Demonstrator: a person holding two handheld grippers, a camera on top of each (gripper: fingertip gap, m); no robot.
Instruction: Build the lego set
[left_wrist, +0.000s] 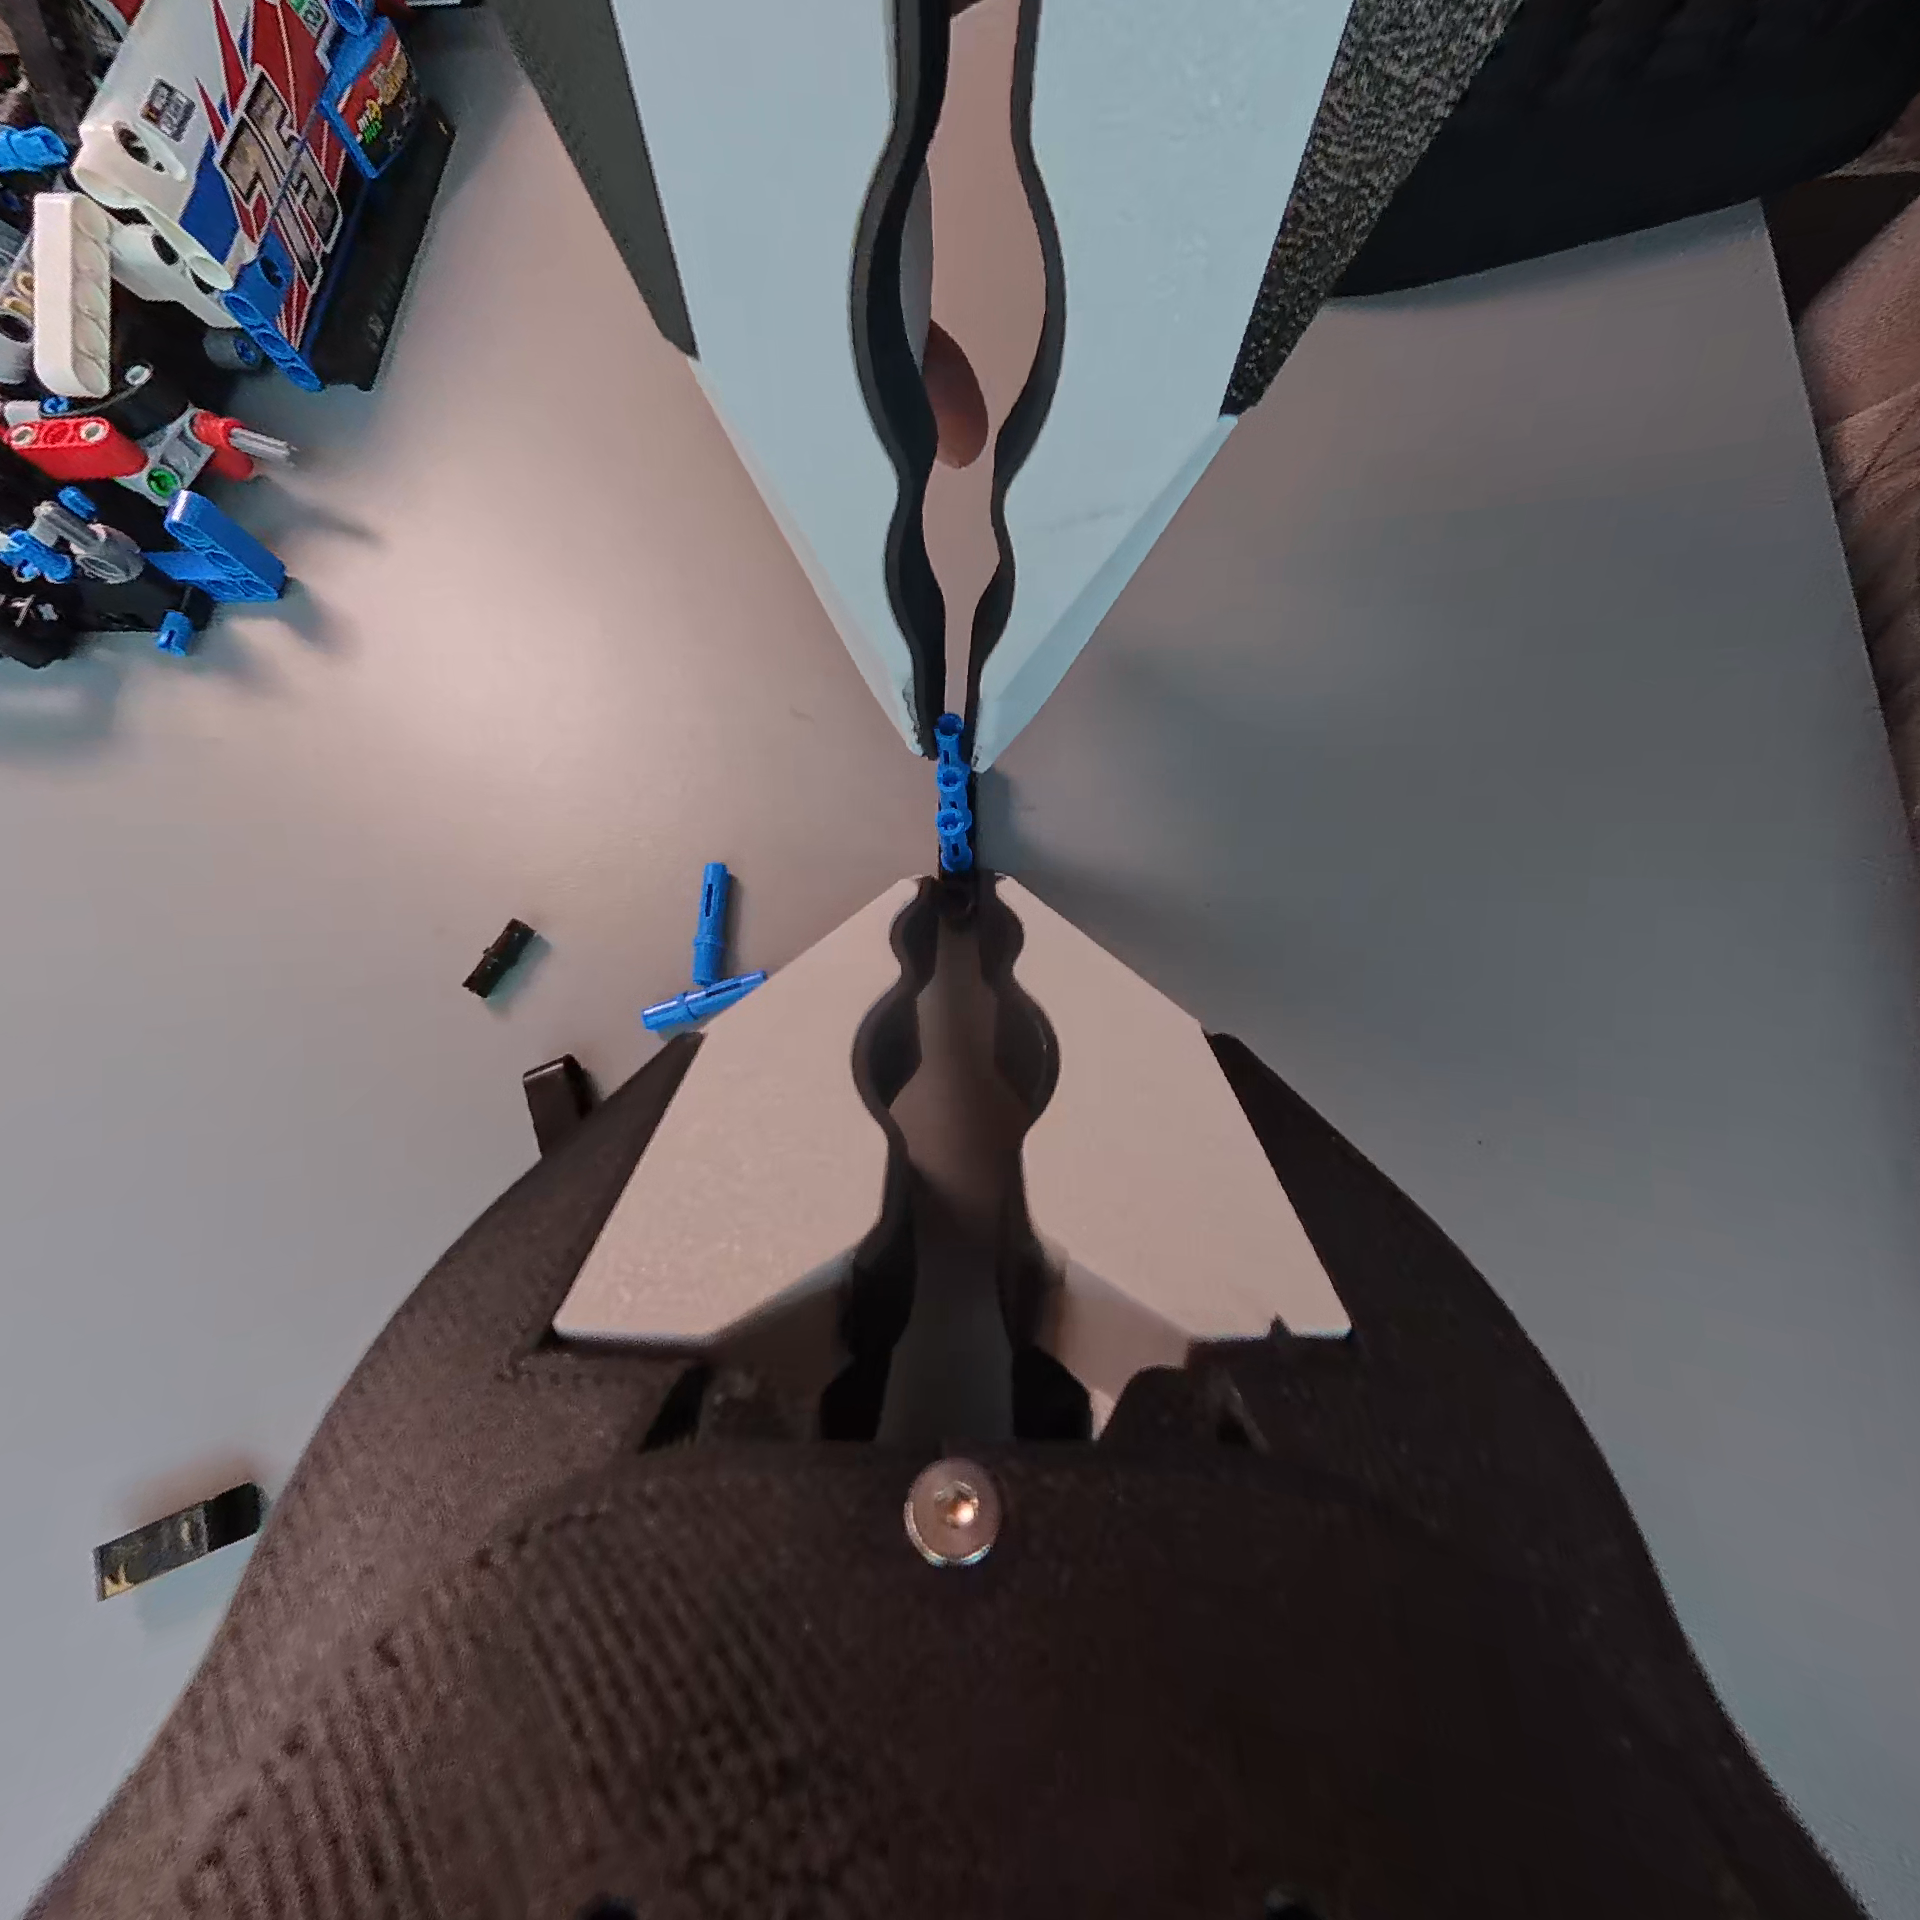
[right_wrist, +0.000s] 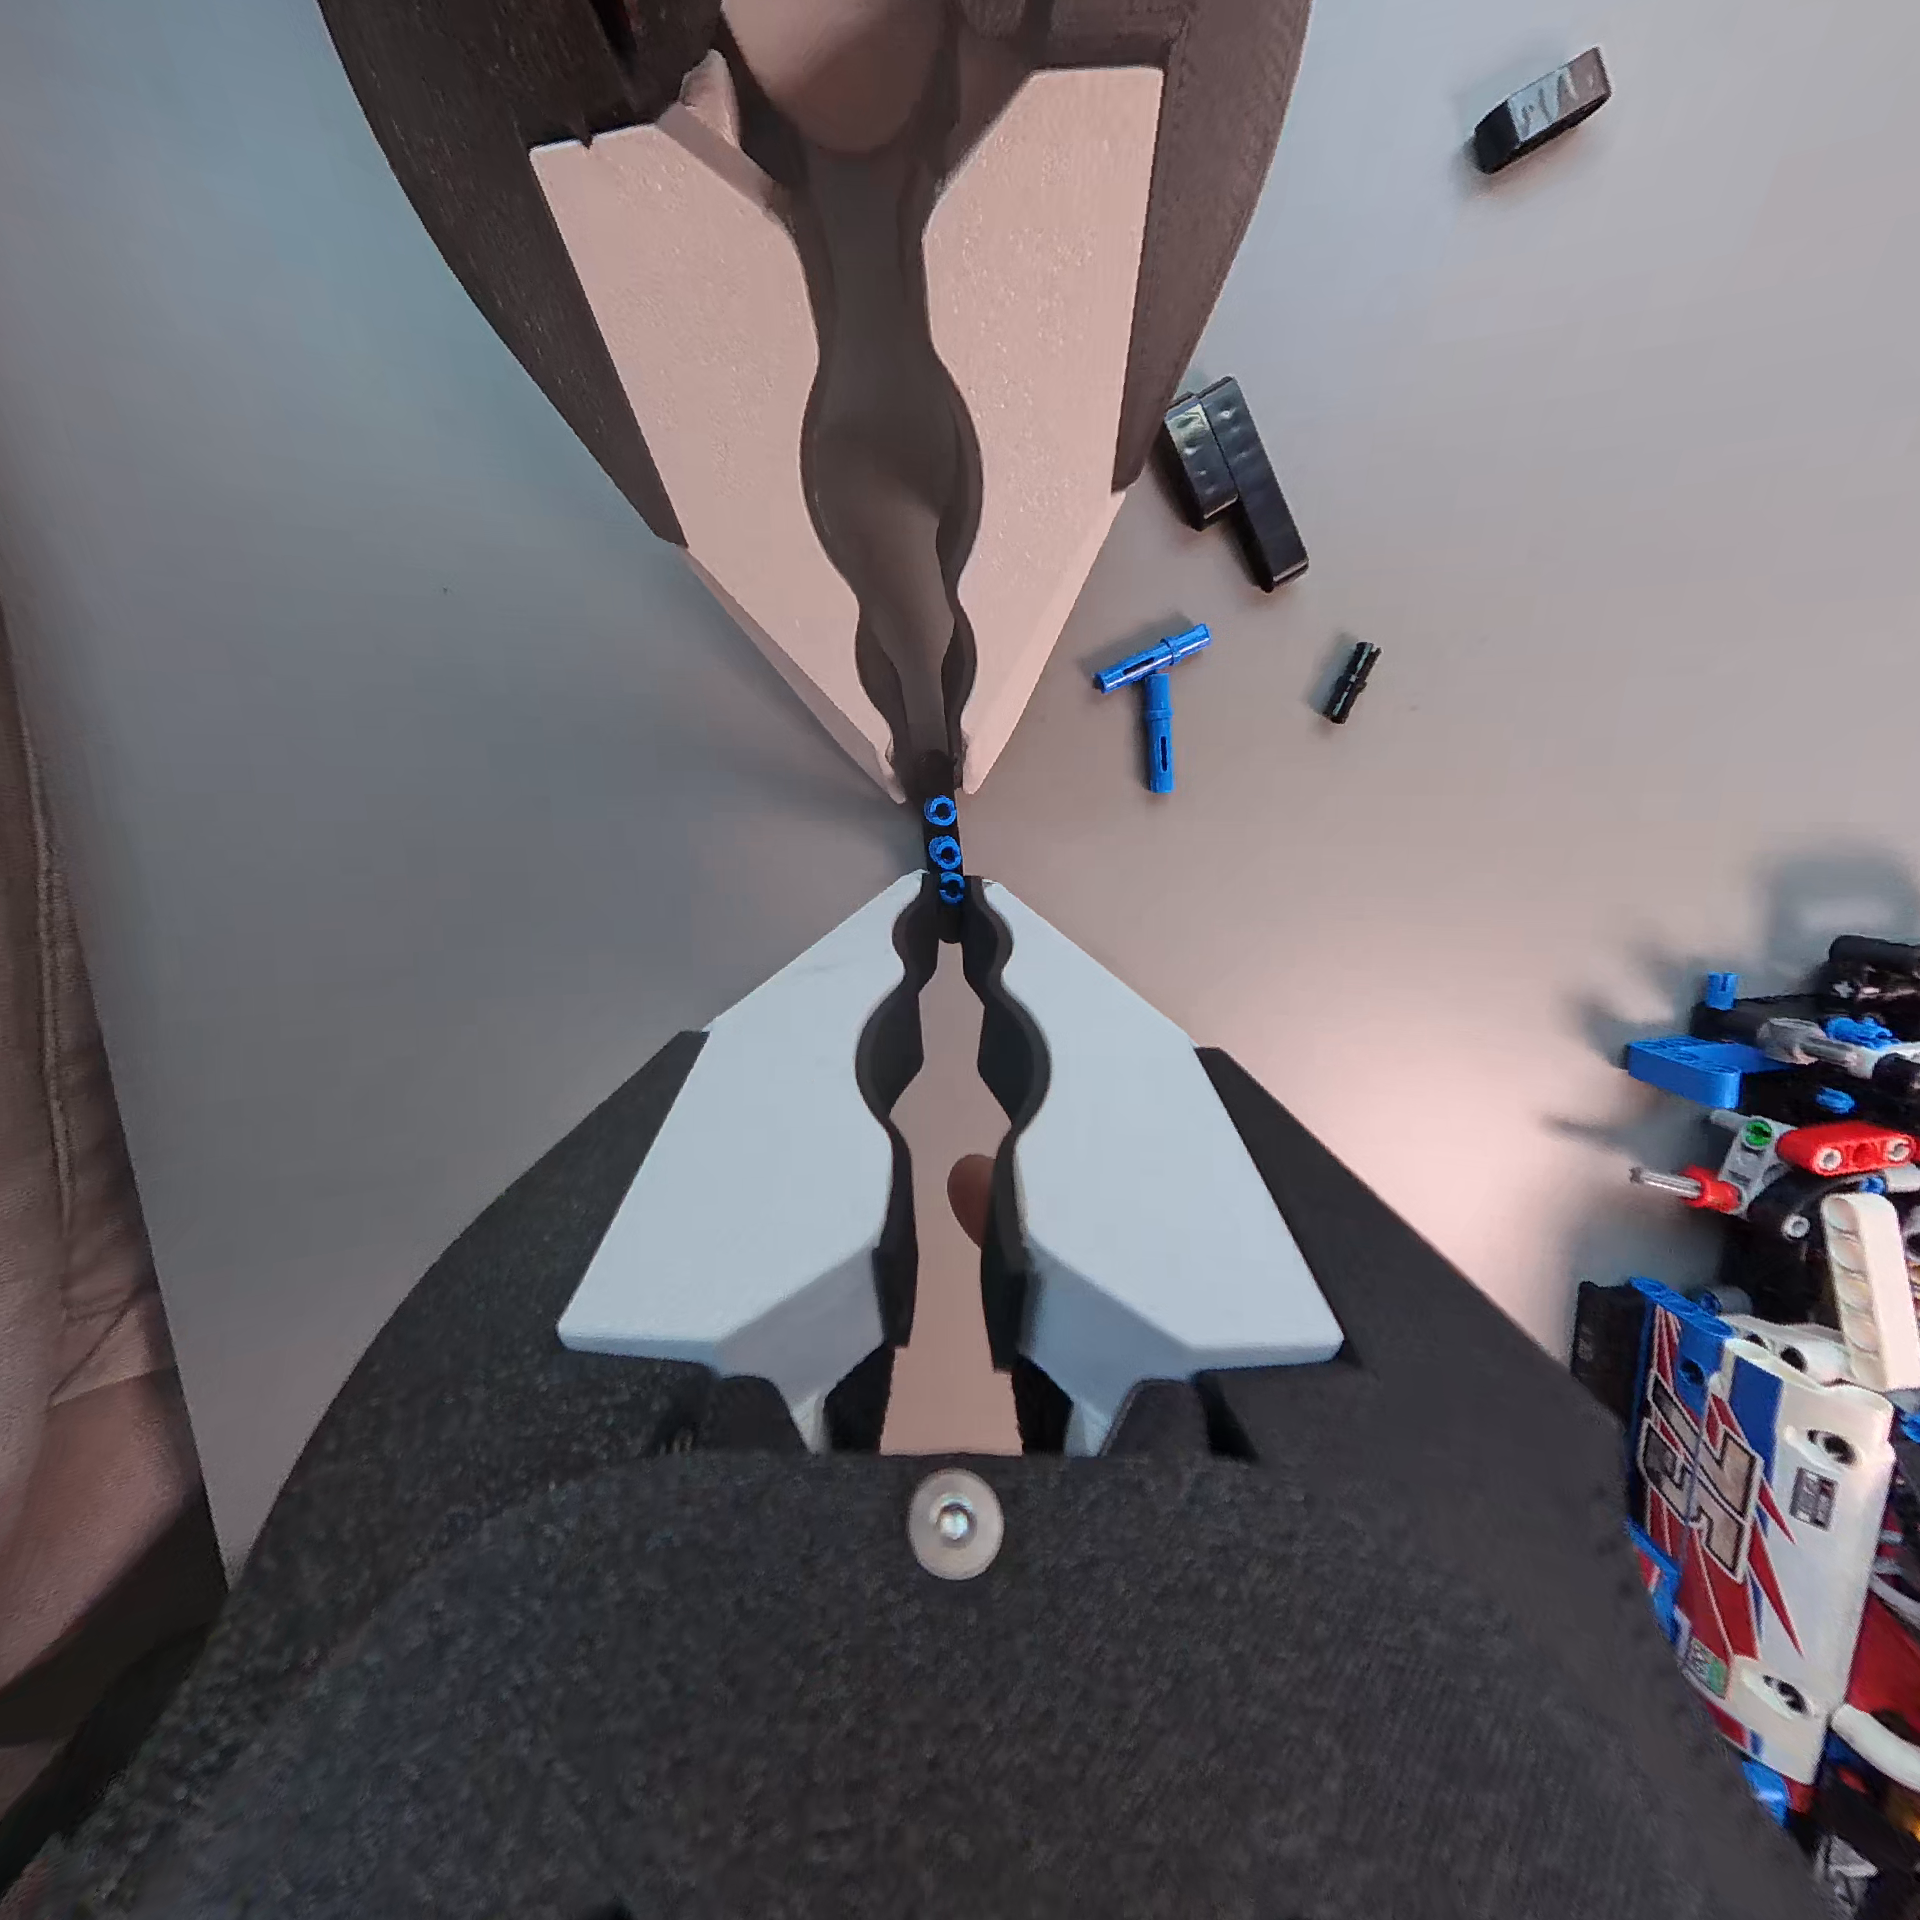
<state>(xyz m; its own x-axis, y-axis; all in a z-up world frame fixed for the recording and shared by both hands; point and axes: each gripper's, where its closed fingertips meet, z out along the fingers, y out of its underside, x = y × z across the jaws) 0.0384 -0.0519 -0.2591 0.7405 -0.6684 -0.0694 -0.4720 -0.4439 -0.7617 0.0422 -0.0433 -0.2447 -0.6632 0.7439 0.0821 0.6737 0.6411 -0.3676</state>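
A short black beam with several blue pins in its holes (left_wrist: 954, 805) is held in the air between both grippers, above the grey table. My left gripper (left_wrist: 956, 896), with pinkish fingers, is shut on its near end. My right gripper (left_wrist: 951, 732), with light blue fingers, is shut on the other end. In the right wrist view the beam (right_wrist: 943, 847) runs from my right gripper (right_wrist: 951, 909) up to the left gripper (right_wrist: 930, 774). Two loose blue pins (left_wrist: 709, 930) lie on the table left of the grippers. The part-built red, white and blue car model (left_wrist: 177, 208) sits at the far left.
A small black pin (left_wrist: 499, 956) and two black beams (left_wrist: 177, 1538) lie left of my left gripper. In the right wrist view the blue pins (right_wrist: 1153, 675), the black pin (right_wrist: 1351, 681), black beams (right_wrist: 1236, 478) and the model (right_wrist: 1787, 1351) lie to the right. The table edge runs at the left (right_wrist: 62, 935). Only a small space, under 4 cm, lies between the two pairs of fingers.
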